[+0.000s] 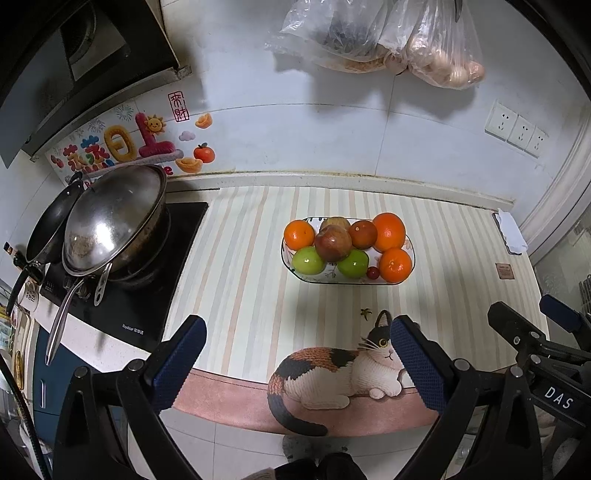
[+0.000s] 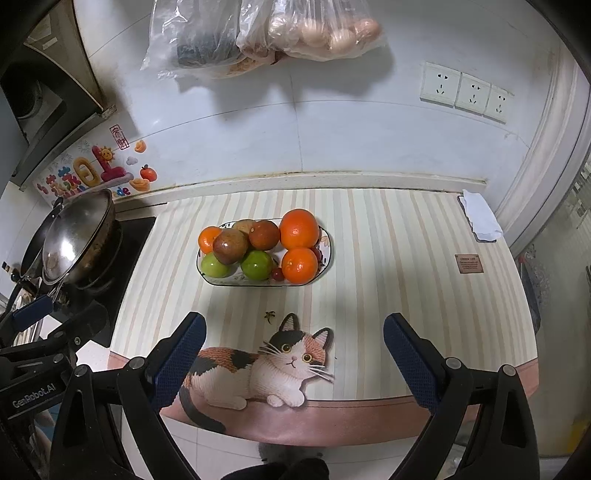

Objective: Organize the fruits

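Your left gripper and right gripper both hang spread apart, holding nothing. At 12 o'clock the plate carries the piled fruits; nudge 1 carelessly and neighbours could roll off.

Bright, even overhead light; both views sharp. Ahead of the jaws, glare spots shine on the fruit and pan lid. Hanging bags cast soft wall shadows. Fisheye bends edges, corners black.
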The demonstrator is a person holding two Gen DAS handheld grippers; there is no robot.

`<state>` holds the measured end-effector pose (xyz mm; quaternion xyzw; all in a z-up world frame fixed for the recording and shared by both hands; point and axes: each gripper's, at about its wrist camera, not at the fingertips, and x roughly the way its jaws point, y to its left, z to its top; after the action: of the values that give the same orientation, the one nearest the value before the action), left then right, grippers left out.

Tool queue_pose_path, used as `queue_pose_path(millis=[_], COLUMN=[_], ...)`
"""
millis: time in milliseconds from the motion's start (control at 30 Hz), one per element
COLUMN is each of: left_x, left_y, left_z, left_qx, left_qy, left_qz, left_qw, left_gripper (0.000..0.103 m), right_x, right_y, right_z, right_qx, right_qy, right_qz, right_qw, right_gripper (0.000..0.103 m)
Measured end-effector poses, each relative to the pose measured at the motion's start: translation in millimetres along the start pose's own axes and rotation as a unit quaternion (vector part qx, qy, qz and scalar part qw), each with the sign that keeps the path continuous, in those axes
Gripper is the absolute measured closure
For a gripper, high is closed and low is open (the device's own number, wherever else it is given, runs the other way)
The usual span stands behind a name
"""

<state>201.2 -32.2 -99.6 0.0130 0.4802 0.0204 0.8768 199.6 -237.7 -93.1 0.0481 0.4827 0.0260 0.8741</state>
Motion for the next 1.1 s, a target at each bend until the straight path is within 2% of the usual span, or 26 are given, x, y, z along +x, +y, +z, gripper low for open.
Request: queue_pose_path(millis=[1100], left_x=[4.8], left_y=[0.2], left_z=[-5.4], left_qx=[0.006], left_qy=[0.018], left_qz=[-0.014], left_qw=[0.9997], left_gripper=[0.001], right_x=[-2.2], right_y=[0.3], right_z=[-0.7], right_qx=[0.001], right_qy=[0.004], right_qz=[-0.006], right_qw=[1.000], right_gripper=[0.004])
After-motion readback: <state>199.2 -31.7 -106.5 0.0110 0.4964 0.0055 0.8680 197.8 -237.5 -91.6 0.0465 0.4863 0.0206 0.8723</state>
